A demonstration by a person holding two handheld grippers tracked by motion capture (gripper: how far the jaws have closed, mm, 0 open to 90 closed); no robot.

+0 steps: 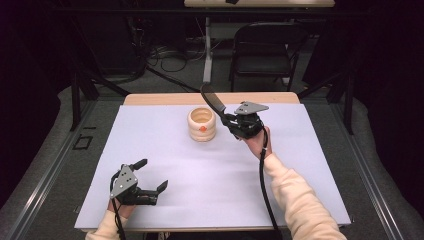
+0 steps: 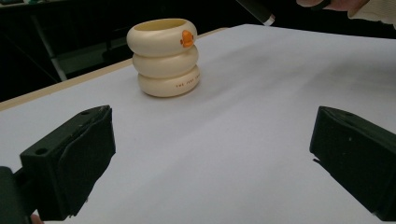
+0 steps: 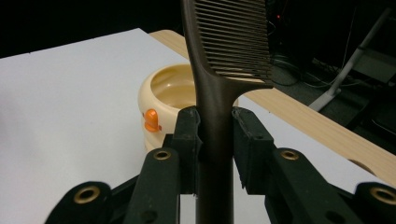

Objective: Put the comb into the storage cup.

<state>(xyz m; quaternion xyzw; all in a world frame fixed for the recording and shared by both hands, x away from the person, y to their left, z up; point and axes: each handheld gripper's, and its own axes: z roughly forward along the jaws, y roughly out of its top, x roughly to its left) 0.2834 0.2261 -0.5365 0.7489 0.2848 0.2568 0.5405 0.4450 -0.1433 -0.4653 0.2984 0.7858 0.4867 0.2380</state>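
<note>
Your right gripper [image 3: 215,140] has its black jaws pinched on the handle of a dark brown plastic comb [image 3: 219,93], which stands nearly upright with its toothed end above the pads; in the high view that gripper [image 1: 235,124] hangs just to the right of the cream-coloured, ring-stacked holder with an orange duck badge [image 1: 202,124], the comb [image 1: 212,100] slanting up over the holder's far rim. So the pick-up looks done, and what seems left is to lower the comb into the holder's open mouth and let go, though its tip is cropped from the right gripper view, so I cannot tell how well it lines up. Your left gripper [image 1: 150,175] rests low near the front left of the white table sheet [image 1: 300,165], jaws spread wide and holding nothing.
</note>
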